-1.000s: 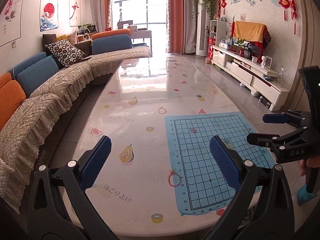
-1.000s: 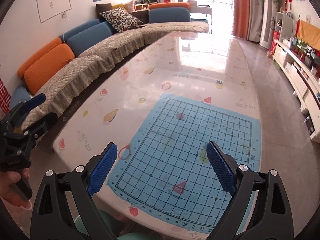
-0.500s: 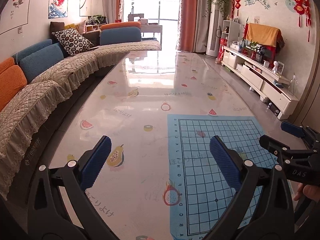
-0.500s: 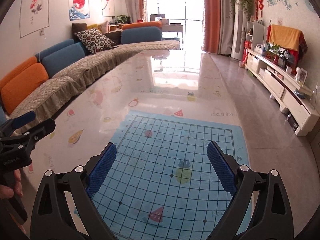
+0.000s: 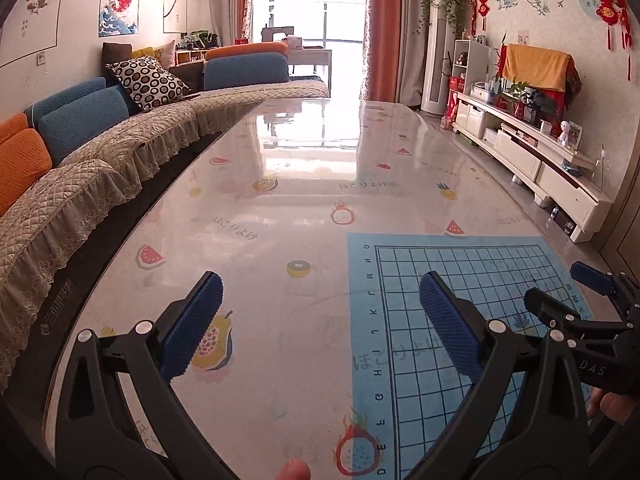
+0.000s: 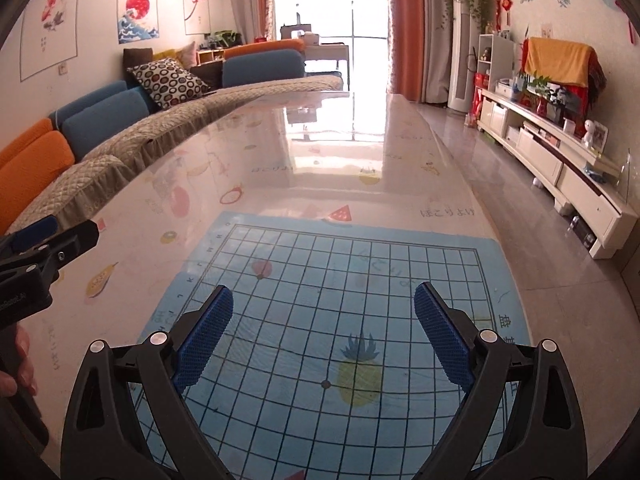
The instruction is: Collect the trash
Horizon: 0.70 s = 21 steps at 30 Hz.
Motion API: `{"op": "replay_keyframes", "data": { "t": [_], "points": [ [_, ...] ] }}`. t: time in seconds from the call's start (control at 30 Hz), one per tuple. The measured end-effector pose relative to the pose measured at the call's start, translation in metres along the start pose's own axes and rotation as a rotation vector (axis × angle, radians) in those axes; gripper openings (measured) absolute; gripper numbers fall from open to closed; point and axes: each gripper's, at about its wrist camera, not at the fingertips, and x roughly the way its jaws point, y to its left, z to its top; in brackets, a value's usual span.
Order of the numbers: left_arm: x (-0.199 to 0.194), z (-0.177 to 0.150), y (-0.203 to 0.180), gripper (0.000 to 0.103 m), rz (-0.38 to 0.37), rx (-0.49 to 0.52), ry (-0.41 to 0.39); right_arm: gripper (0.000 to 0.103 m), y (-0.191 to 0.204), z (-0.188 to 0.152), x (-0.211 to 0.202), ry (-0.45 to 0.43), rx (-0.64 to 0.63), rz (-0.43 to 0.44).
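No trash shows in either view. My left gripper (image 5: 320, 320) is open and empty, held low over the glossy fruit-print table (image 5: 304, 184), left of the blue grid mat (image 5: 460, 300). My right gripper (image 6: 324, 332) is open and empty over the same blue grid mat (image 6: 340, 280). The right gripper also shows at the right edge of the left wrist view (image 5: 576, 304). The left gripper shows at the left edge of the right wrist view (image 6: 36, 252).
A long sofa (image 5: 100, 152) with blue and orange cushions runs along the table's left side. A white TV cabinet (image 5: 536, 160) stands along the right wall, across a strip of tiled floor (image 6: 520, 208). A bright window (image 5: 308, 12) is at the far end.
Both grippers have moved forward over the table and levelled out. The table's near edge has left both views. Both stay open and empty.
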Motion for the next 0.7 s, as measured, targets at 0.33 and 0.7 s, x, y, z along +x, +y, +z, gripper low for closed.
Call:
{"op": "replay_keyframes", "data": {
  "t": [0.33,0.7],
  "points": [
    [0.028,-0.012,0.008,0.096,0.031,-0.016,-0.018,0.091,0.010,-0.007,0.017,-0.067,-0.008,-0.014],
    [0.040,-0.007,0.009,0.096,-0.014,-0.048,0.005,0.094,-0.004,-0.005,0.028,-0.013,0.043,-0.070]
  ]
}}
